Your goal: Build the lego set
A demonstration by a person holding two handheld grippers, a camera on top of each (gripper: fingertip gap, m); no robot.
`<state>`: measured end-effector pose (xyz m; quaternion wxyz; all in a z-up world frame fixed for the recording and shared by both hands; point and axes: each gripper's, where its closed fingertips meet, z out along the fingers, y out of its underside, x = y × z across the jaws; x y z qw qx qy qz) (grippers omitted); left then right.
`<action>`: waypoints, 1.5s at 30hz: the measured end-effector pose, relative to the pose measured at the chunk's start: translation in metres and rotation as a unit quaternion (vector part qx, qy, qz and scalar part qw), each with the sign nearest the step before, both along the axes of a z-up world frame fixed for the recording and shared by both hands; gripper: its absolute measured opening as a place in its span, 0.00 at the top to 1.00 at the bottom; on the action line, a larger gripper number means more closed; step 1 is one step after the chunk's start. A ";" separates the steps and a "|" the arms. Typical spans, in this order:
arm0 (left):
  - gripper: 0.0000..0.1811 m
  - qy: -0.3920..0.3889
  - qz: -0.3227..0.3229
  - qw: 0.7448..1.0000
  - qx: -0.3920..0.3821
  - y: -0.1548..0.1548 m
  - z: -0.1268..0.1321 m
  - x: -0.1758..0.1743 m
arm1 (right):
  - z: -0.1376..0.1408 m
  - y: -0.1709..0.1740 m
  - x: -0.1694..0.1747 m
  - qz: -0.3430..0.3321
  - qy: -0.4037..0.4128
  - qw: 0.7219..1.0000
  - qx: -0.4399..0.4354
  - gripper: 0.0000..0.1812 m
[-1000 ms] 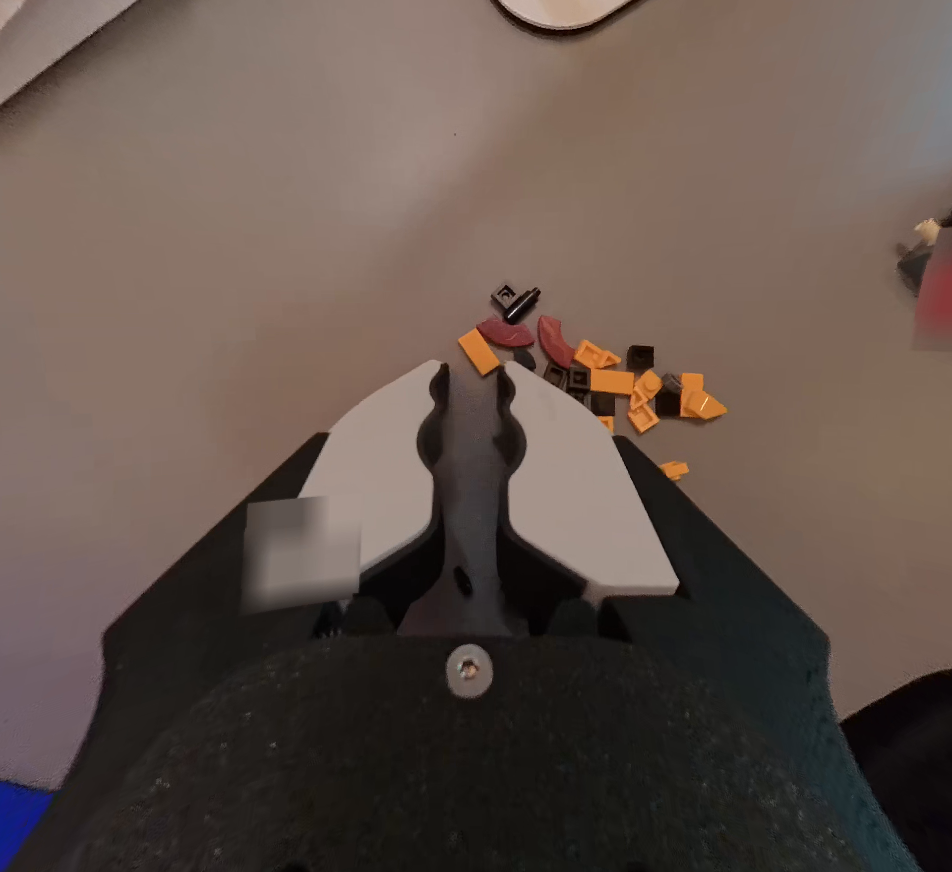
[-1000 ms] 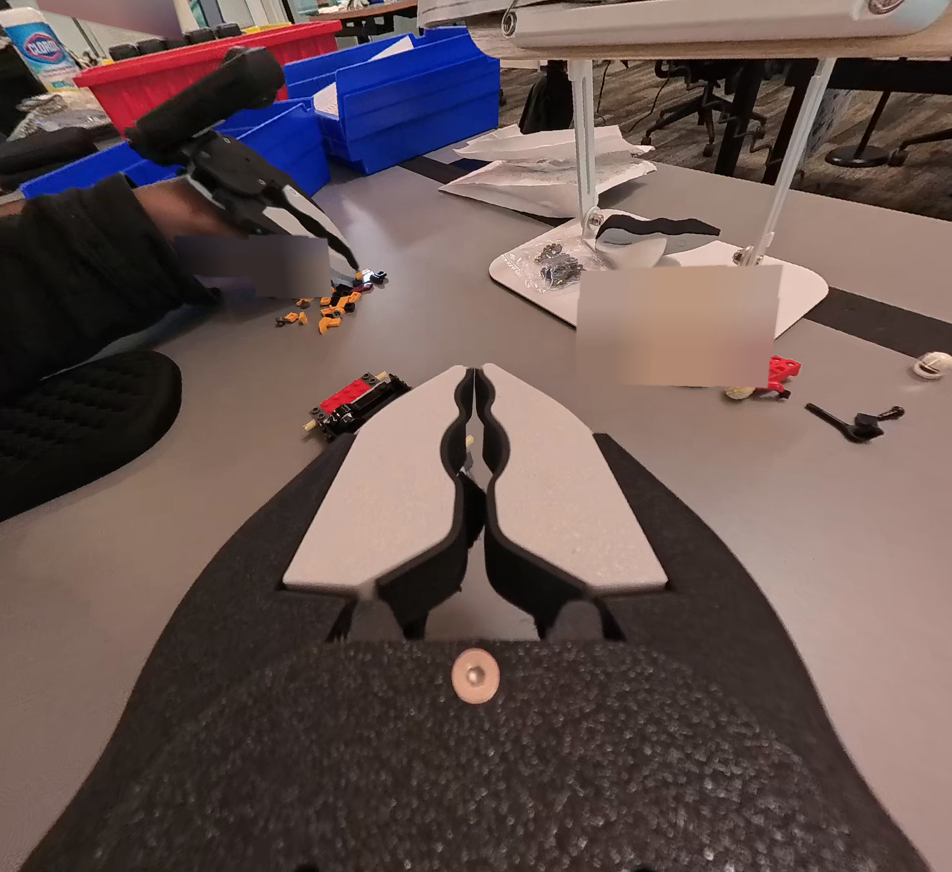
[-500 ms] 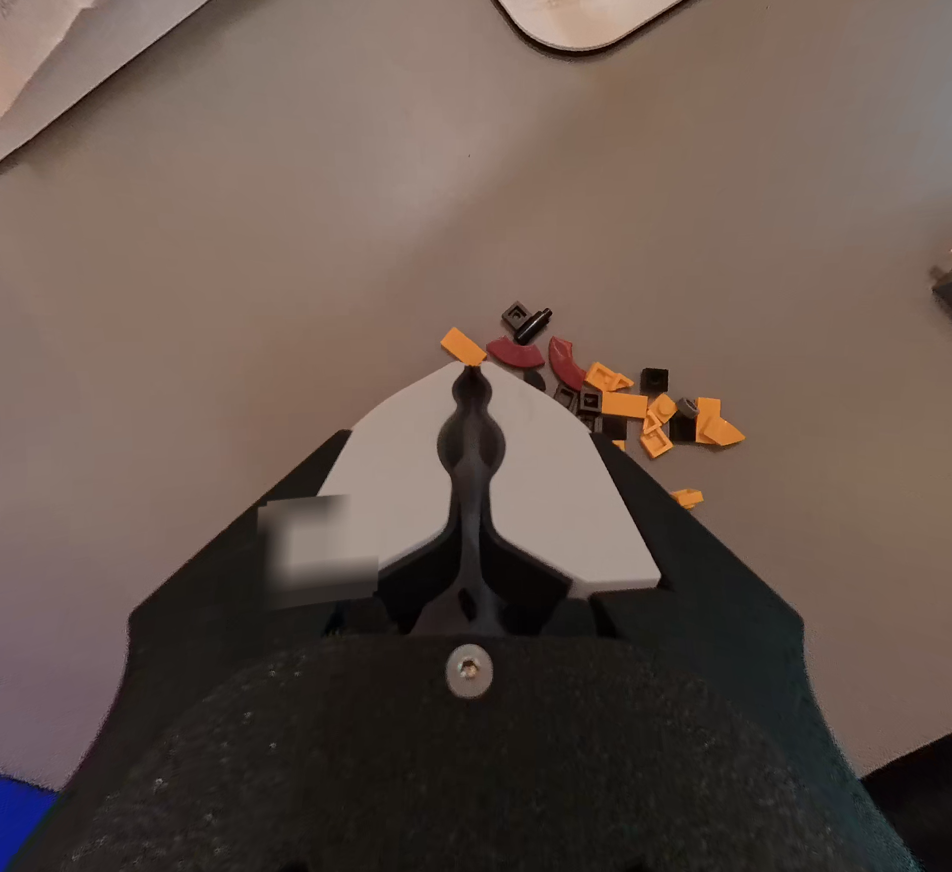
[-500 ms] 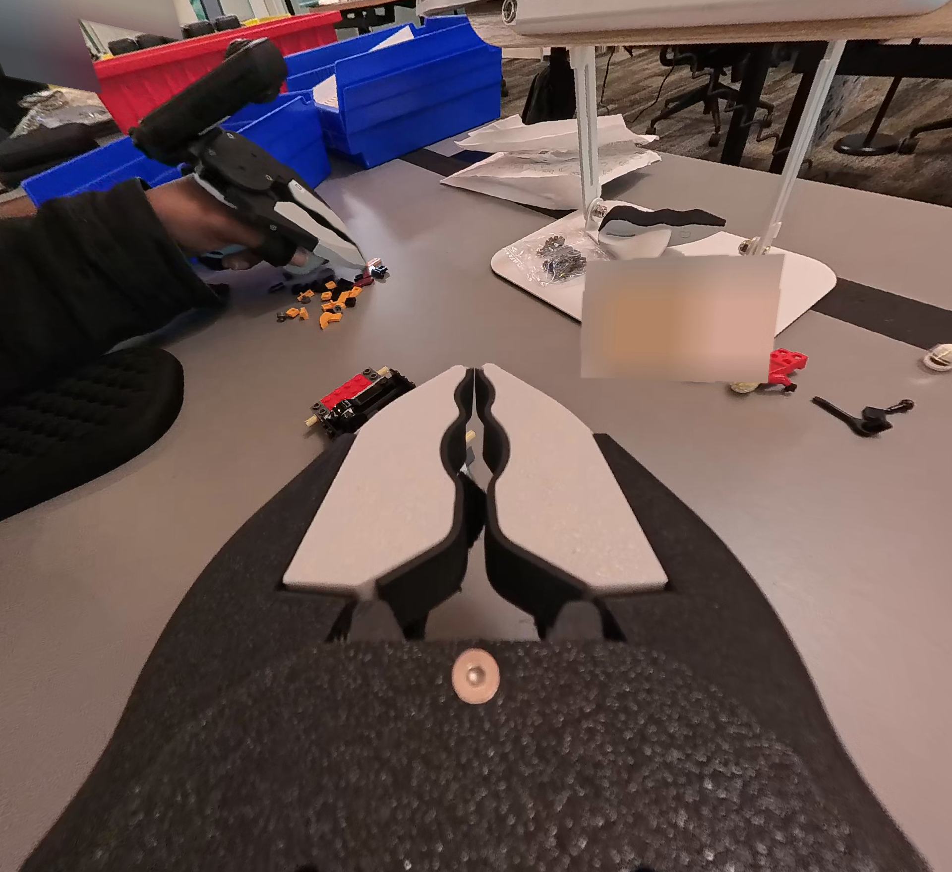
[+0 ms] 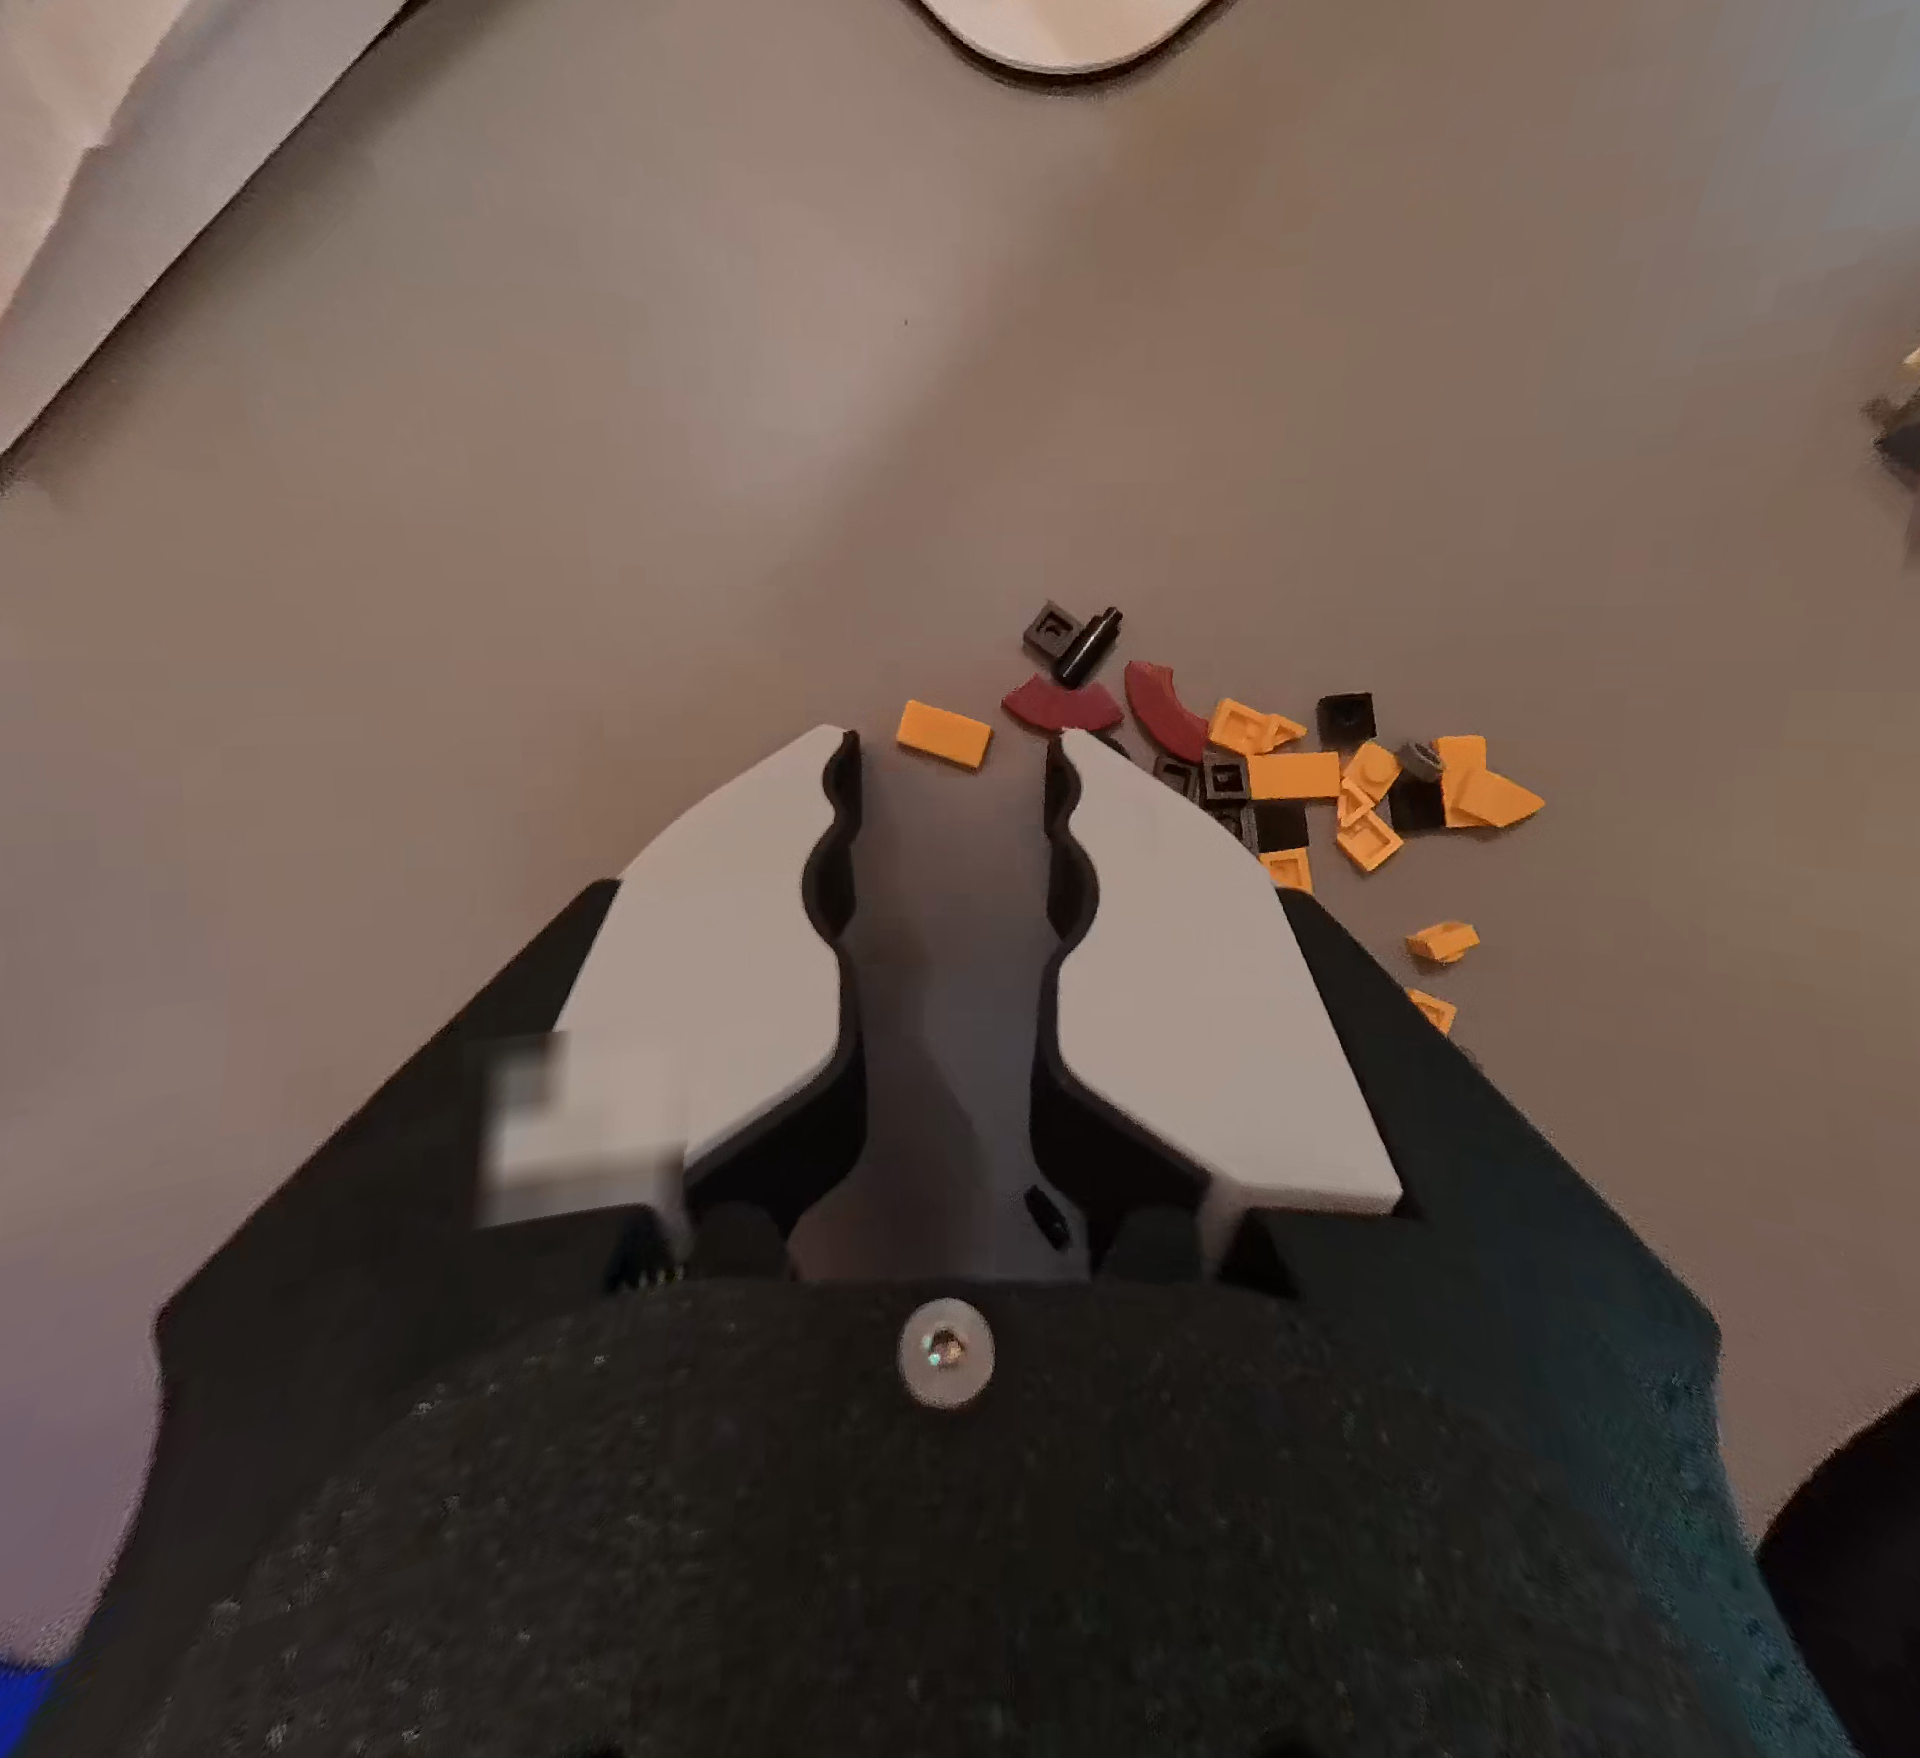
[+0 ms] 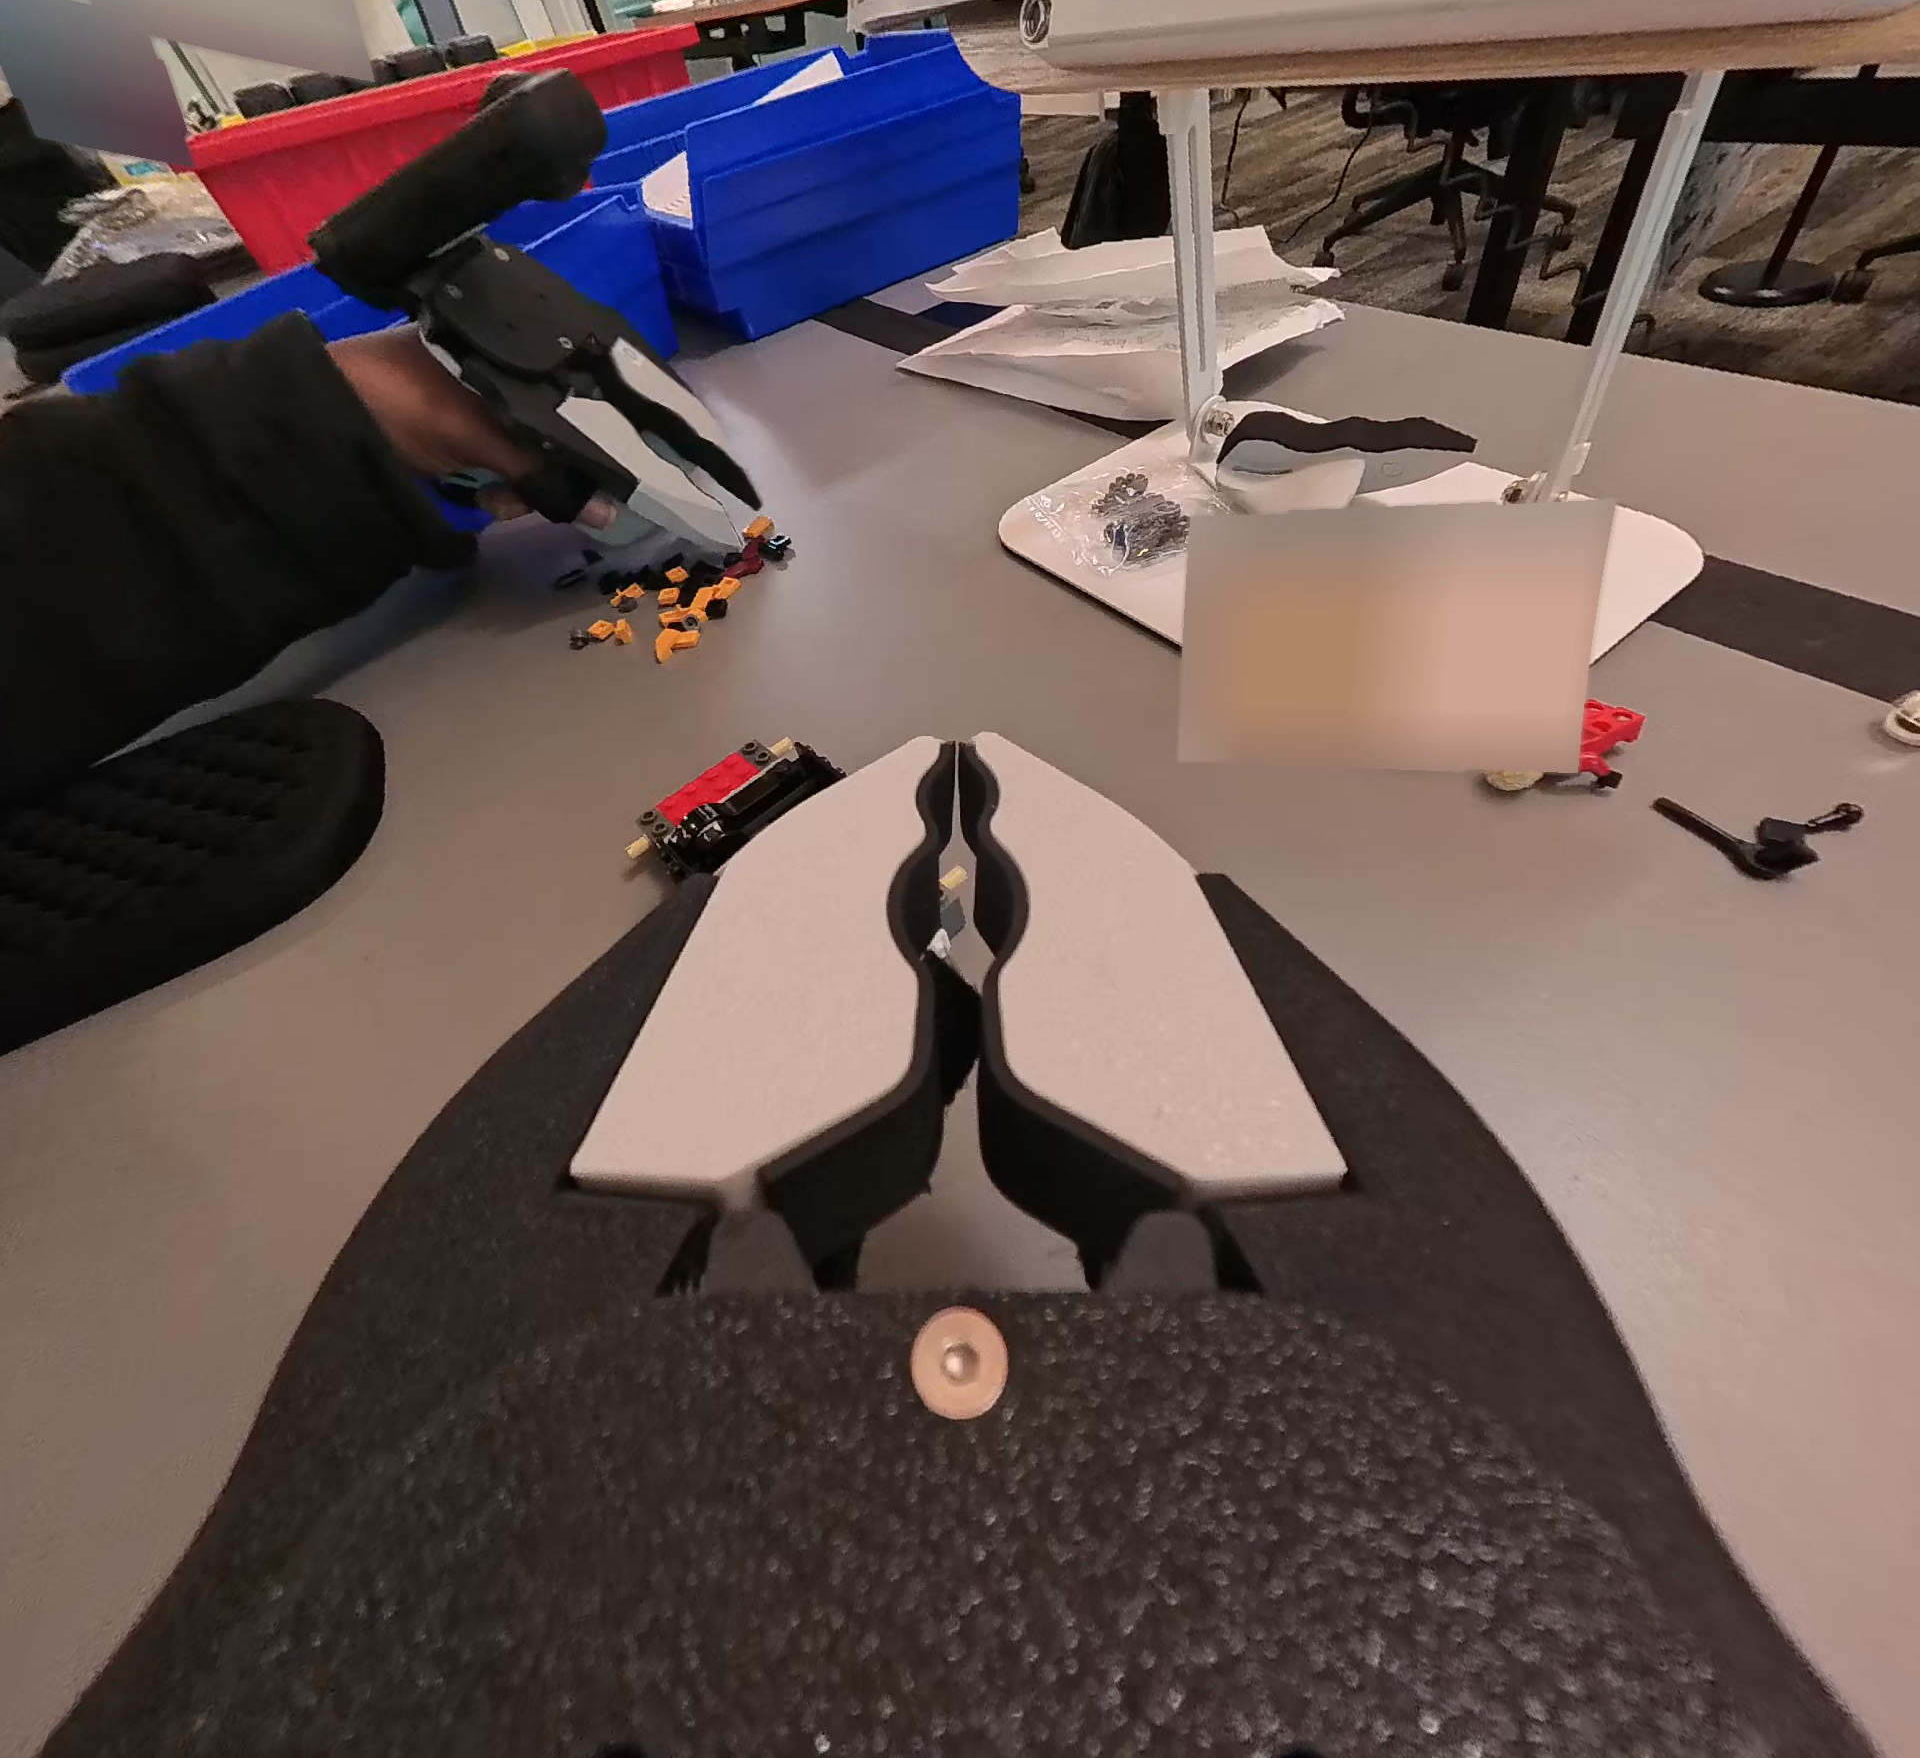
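My left gripper (image 5: pixel 953 750) is open, tips low over the grey table. A flat orange tile (image 5: pixel 943 735) lies just ahead between the tips. A pile of small orange, black and dark red pieces (image 5: pixel 1299 773) lies to its right. In the right wrist view the left gripper (image 6: pixel 740 519) points down at that pile (image 6: pixel 675 602). My right gripper (image 6: pixel 956 750) is shut just above the table. A black and red assembly with tan pins (image 6: pixel 732 799) lies by its left finger. A small tan and grey bit (image 6: pixel 948 913) shows through the finger gap; whether it is held is unclear.
A white stand base (image 6: pixel 1652 565) carries a clear bag of parts (image 6: pixel 1132 513) and holds a booklet overhead. Paper sheets (image 6: pixel 1091 306), blue bins (image 6: pixel 831 191) and a red bin (image 6: pixel 343 150) stand behind. A red piece (image 6: pixel 1610 732) and black piece (image 6: pixel 1766 841) lie right. My hands' fingertips stand some 30 cm from each other.
My left gripper closed at the orange tile half a second ago and has now opened wide. The tile now lies left of the pile. My right gripper has stayed shut and still.
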<state>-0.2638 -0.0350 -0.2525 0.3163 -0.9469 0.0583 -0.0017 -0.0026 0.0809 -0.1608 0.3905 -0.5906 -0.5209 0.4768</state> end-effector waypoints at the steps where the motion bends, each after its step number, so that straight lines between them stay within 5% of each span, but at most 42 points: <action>1: 0.83 -0.012 -0.006 1.000 -0.004 0.000 0.000 0.001 | 0.000 0.000 0.000 0.000 0.000 1.000 -0.001 1.00; 12: 0.91 -0.024 -0.045 0.999 0.007 0.003 0.005 0.006 | -0.002 0.001 0.001 0.001 -0.002 1.000 -0.006 1.00; 16: 0.92 -0.045 -0.116 0.989 0.080 0.024 0.049 0.068 | -0.003 0.001 0.000 0.001 -0.005 1.000 -0.004 1.00; 19: 0.91 -0.023 -0.195 0.977 0.082 0.050 0.058 0.127 | -0.004 0.001 0.000 0.001 -0.006 1.000 0.001 1.00; 24: 0.91 -0.034 -0.268 0.963 0.014 0.096 0.031 0.187 | -0.001 0.009 0.005 -0.017 -0.007 1.000 0.025 1.00; 30: 0.91 -0.021 -0.283 0.958 -0.030 0.117 0.009 0.206 | -0.001 0.010 0.007 -0.013 -0.010 1.000 0.027 1.00; 33: 0.91 -0.006 -0.283 0.959 -0.033 0.114 0.003 0.204 | -0.015 -0.015 0.003 0.066 -0.044 0.996 0.033 0.94; 36: 0.91 -0.008 -0.276 0.961 -0.024 0.114 0.006 0.201 | -0.036 -0.044 -0.005 0.159 -0.118 0.975 0.102 0.66; 39: 0.91 -0.009 -0.265 0.964 -0.016 0.115 0.011 0.195 | -0.048 -0.053 -0.012 0.223 -0.184 0.935 0.207 0.53; 43: 0.91 0.001 -0.247 0.969 -0.008 0.112 0.018 0.183 | -0.073 -0.054 -0.026 0.314 -0.259 0.887 0.220 0.50; 45: 0.91 -0.004 -0.239 0.971 -0.002 0.109 0.022 0.178 | -0.081 -0.060 -0.032 0.351 -0.263 0.875 0.204 0.58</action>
